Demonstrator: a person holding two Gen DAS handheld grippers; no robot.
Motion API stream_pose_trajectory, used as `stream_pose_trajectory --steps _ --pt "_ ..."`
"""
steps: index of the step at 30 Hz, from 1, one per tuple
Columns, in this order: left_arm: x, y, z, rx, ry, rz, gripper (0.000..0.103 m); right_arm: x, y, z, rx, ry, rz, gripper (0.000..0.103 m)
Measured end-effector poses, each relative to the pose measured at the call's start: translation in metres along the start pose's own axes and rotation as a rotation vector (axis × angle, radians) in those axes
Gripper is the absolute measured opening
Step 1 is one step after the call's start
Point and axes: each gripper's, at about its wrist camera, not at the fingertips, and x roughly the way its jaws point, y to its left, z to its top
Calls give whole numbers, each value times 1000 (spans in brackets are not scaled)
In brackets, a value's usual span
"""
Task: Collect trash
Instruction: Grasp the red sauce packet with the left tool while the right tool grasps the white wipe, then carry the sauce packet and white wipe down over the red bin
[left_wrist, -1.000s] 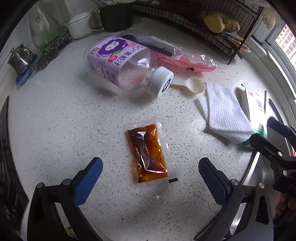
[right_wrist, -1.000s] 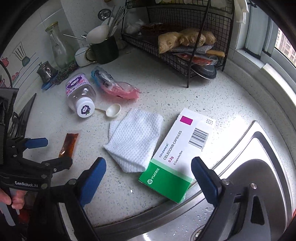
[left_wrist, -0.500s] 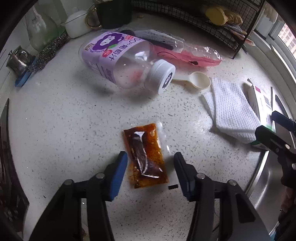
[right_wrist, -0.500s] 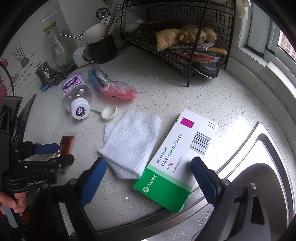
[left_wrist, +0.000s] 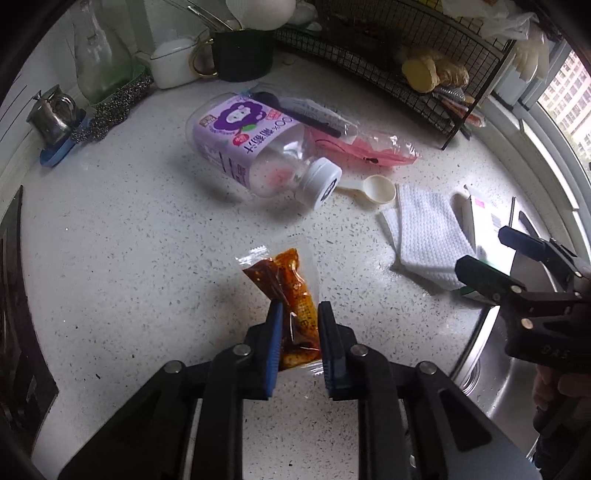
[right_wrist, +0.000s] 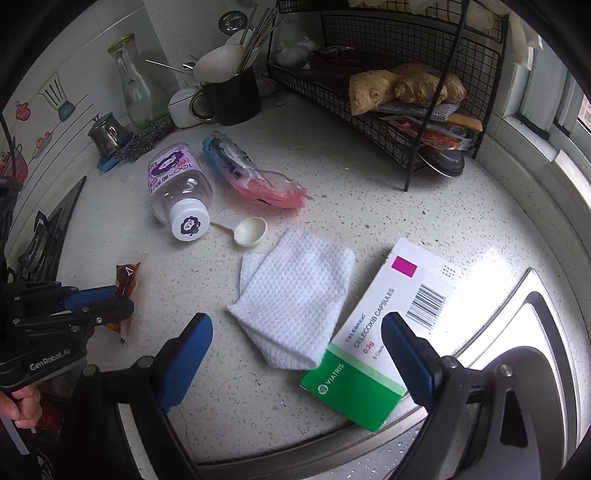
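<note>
A white speckled worktop (right_wrist: 369, 206) is seen. A bottle (right_wrist: 177, 188), a pink bag (right_wrist: 258, 181), a spoon (right_wrist: 249, 230) and a white cloth (right_wrist: 295, 295) are laid in its middle. A box (right_wrist: 376, 332) is laid at the sink edge.

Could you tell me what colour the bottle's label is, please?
Purple, with white print; the bottle shows it best in the left wrist view.

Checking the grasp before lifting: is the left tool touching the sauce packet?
Touching. The left wrist view shows the left tool, just closed, pinching the sauce packet between both blue pads.
</note>
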Motion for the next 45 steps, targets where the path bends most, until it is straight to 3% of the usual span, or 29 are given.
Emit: stream_pose_trajectory --steps 5,10,14,18,20,21,22,24,28,35,45 --pt "-19 10 -9 -9 -11 10 17 16 6 14 -33 25 51 93" --pt "-14 19 -9 -26 -16 17 17 40 17 22 -84 67 62 91" --pt "-14 19 -11 -28 -15 28 17 60 22 21 -111 132 44 67" --pt "-14 25 -18 -39 -7 34 17 64 36 17 -190 124 -25 60" --pt "-13 27 -21 -45 -2 39 17 64 41 14 -215 114 -52 44" --pt "-13 28 -23 -47 -1 41 17 63 42 12 -217 109 -51 28" --pt "-14 29 -26 -48 0 44 17 61 43 11 -225 107 -55 19" --pt "-18 29 -31 -48 -4 46 17 60 43 9 -217 116 -46 9" --pt "-30 29 -44 -37 -17 50 17 47 45 -3 -162 120 -1 8" --pt "-59 32 -77 -43 -42 55 17 -11 67 -39 -118 70 51 7" --pt "-113 30 -159 -6 -77 64 17 -78 127 -92 -166 25 61 7"
